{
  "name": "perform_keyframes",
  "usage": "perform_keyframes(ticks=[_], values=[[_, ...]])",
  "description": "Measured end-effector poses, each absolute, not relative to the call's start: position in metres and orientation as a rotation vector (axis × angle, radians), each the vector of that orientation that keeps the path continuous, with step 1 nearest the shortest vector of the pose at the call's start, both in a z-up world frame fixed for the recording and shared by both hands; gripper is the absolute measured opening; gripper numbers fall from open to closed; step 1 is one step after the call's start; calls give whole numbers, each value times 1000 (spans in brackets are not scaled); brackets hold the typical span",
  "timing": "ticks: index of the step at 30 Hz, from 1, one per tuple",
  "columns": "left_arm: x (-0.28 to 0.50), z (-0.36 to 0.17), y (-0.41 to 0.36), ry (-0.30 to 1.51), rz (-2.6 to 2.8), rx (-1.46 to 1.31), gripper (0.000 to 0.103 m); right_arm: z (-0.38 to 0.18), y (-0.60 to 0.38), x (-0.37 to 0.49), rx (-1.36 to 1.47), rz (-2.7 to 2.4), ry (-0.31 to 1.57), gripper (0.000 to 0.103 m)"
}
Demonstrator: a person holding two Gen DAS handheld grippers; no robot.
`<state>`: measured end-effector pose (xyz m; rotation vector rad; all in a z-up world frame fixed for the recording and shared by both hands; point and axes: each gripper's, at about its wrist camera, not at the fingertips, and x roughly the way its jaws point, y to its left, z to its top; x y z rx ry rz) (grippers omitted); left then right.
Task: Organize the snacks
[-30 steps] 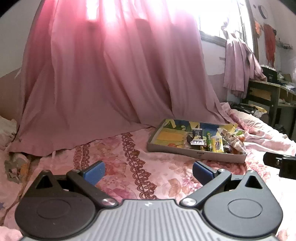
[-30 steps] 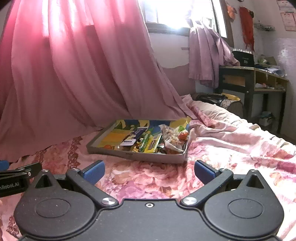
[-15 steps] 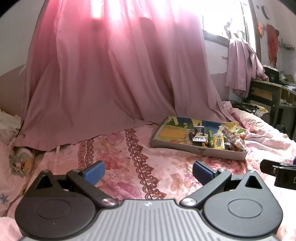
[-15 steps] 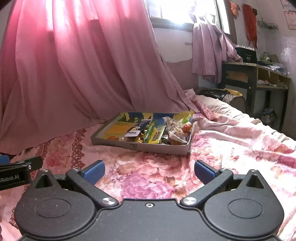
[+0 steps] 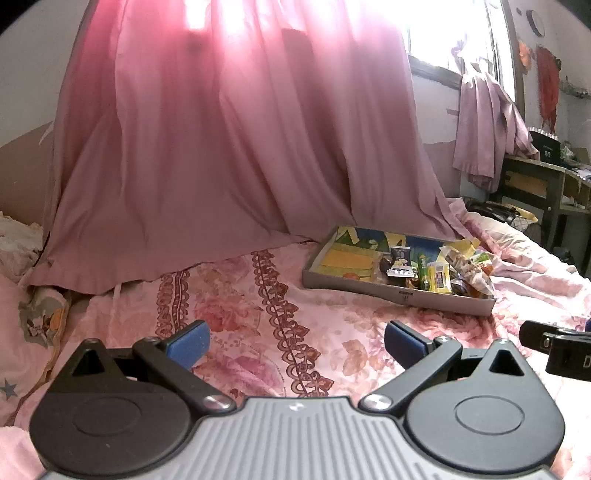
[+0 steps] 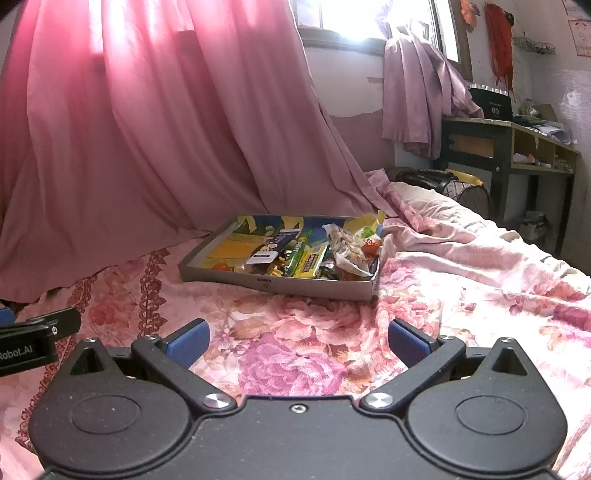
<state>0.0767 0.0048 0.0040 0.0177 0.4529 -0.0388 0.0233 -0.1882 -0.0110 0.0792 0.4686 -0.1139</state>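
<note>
My left gripper [image 5: 293, 343] hovers over the floral bedspread [image 5: 258, 314], fingers [image 5: 188, 341] spread wide and empty. Ahead and to the right, a shallow tray [image 6: 295, 282] of snack packets [image 6: 306, 258] rests on the bed before a pink curtain [image 6: 147, 129]. My right gripper [image 6: 297, 341] is likewise released, holding nothing.

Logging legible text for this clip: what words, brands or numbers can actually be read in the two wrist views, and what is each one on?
"Robot.AI": on the left gripper body, cut off by the right wrist view's edge.
"80": on the black box on the desk.
Snack packets in the cardboard tray: print too small and blurred to read.
Tray's front label: unreadable.
Wall papers: unreadable.
</note>
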Motion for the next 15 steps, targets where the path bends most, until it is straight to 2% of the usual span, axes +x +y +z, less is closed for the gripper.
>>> perform_keyframes(ticks=[15], values=[[77,3,5,459,-36,17,103,-13,-187,25,74,-117,481,102]])
